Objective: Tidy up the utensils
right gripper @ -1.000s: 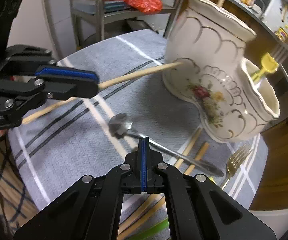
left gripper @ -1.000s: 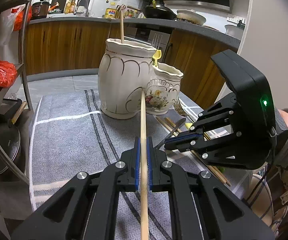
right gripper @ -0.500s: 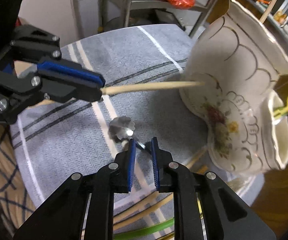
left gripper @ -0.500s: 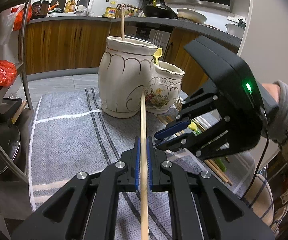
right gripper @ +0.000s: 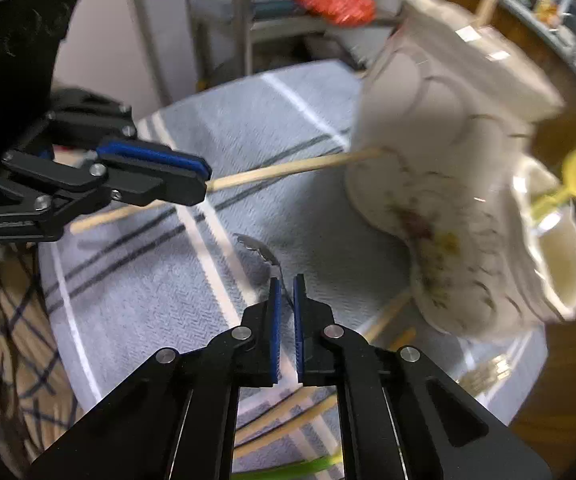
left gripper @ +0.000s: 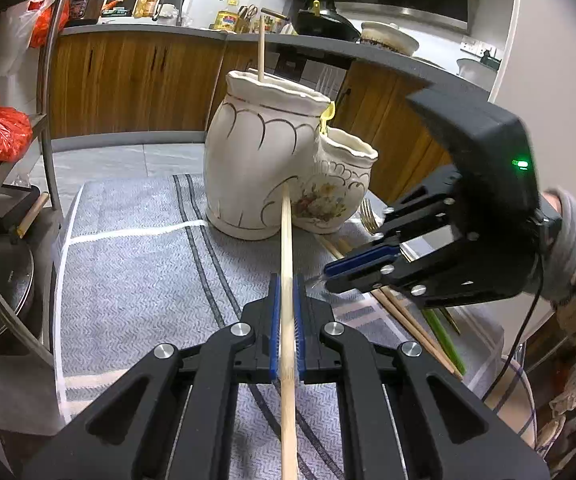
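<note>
Clamping a wooden chopstick (left gripper: 286, 280), your left gripper (left gripper: 286, 312) has its blue pads fully closed on the shaft; the far tip sits right at the lower wall of the big ceramic vase (left gripper: 256, 160), contact unclear. Your right gripper (right gripper: 286, 300) is closing, jaws nearly together, pads on the thin handle of a metal spoon (right gripper: 262, 250), whose bowl pokes out ahead of the tips over the cloth. In the left wrist view that gripper sits just right of your held chopstick, close but apart.

Grey striped cloth (left gripper: 128, 264) covers the table; the left half of it is bare, plenty of room there. The right side is crowded: loose chopsticks (left gripper: 407, 320) and a green stick (left gripper: 443, 336) lie under your right gripper, running toward the near-right table edge. A gold fork (left gripper: 367, 216) lies just beside the small vase.

The small flowered vase (left gripper: 339, 192) joins the big one on its right, both upright toward the far side of the cloth. One chopstick (left gripper: 261, 48) stands in the big vase; a yellow utensil (left gripper: 326, 118) sticks up between the two rims. A metal shelf rack (left gripper: 48, 128) borders the left edge, with a wooden kitchen counter (left gripper: 136, 80) behind. The right wrist view is motion-blurred.
</note>
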Motion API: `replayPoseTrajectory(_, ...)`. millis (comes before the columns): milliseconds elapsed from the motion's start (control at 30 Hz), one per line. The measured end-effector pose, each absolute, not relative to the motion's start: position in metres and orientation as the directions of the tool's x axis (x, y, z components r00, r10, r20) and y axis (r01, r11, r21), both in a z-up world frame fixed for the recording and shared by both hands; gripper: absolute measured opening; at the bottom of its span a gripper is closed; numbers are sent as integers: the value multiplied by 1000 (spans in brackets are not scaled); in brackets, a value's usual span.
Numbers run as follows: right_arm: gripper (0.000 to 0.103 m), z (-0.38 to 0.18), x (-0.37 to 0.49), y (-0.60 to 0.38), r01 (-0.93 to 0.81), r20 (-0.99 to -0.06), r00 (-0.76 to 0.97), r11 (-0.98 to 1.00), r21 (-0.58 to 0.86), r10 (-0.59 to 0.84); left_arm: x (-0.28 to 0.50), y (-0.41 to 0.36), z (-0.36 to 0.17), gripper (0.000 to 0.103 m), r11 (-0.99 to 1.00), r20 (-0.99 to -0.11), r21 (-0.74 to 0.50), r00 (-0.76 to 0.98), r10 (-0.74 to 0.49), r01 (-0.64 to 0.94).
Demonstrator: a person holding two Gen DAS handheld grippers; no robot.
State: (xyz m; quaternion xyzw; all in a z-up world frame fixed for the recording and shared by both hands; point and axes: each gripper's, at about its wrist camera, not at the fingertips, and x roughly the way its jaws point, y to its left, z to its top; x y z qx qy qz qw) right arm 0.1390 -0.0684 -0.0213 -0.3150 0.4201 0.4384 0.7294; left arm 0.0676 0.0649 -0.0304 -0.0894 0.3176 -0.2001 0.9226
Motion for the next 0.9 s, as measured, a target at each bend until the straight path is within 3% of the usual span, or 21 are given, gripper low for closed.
replayPoseTrajectory(300, 4, 15, 98, -127, -807, -688, 495, 575, -137, 530, 58, 65, -20, 6, 903, -486, -273, 762, -428, 333)
replayPoseTrajectory(567, 2, 30, 90, -151, -703, -466, 657, 705, -93, 593, 51, 53, -13, 6, 894, -449, -242, 774, -447, 376)
replayPoseTrajectory(900, 2, 73, 104, -163, -625, -258, 753, 781, 8, 605, 57, 53, 43, 6, 906, -288, -161, 859, -423, 392)
